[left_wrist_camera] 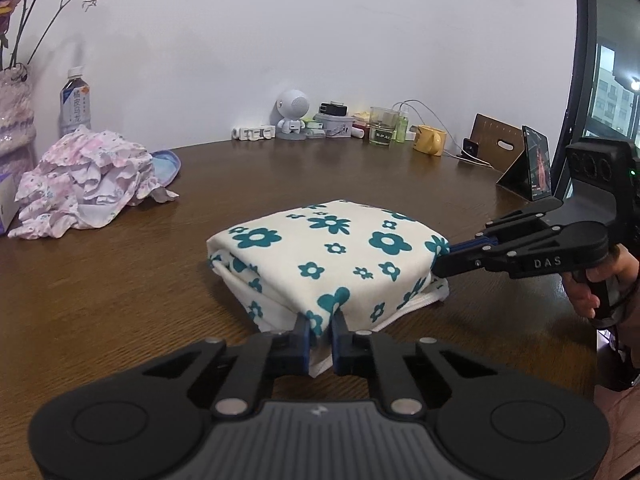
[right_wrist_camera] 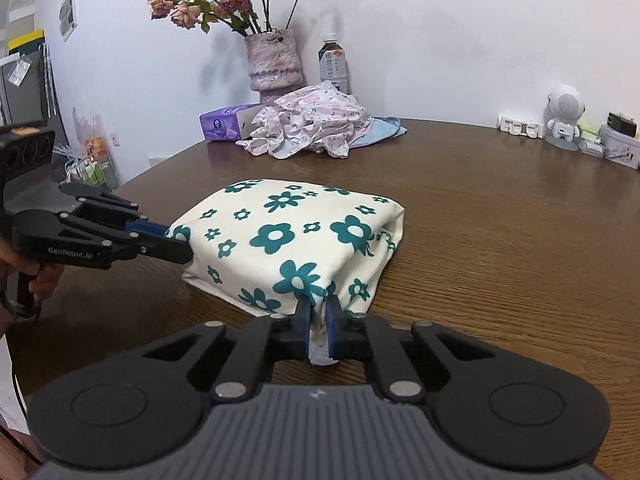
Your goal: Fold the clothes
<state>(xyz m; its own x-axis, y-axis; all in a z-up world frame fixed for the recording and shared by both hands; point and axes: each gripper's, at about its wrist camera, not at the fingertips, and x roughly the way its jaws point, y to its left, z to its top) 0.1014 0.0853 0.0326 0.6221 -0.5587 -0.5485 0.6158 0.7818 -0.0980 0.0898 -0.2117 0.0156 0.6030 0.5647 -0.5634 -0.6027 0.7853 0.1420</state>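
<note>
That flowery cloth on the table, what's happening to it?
A person is folding clothes with a handheld gripper in each hand. The left gripper and the right gripper are each shut on a near corner of the folded cream cloth with teal flowers, which lies on the round brown wooden table. A crumpled pink floral garment lies further back, not yet folded.

The folded floral cloth (left_wrist_camera: 320,256) hides its own lower layers and the table (left_wrist_camera: 120,300) beneath it, the flower vase (left_wrist_camera: 14,120) is cut off by the left wrist view's left edge, and the drink bottle (right_wrist_camera: 333,65) label is too small to read.
</note>
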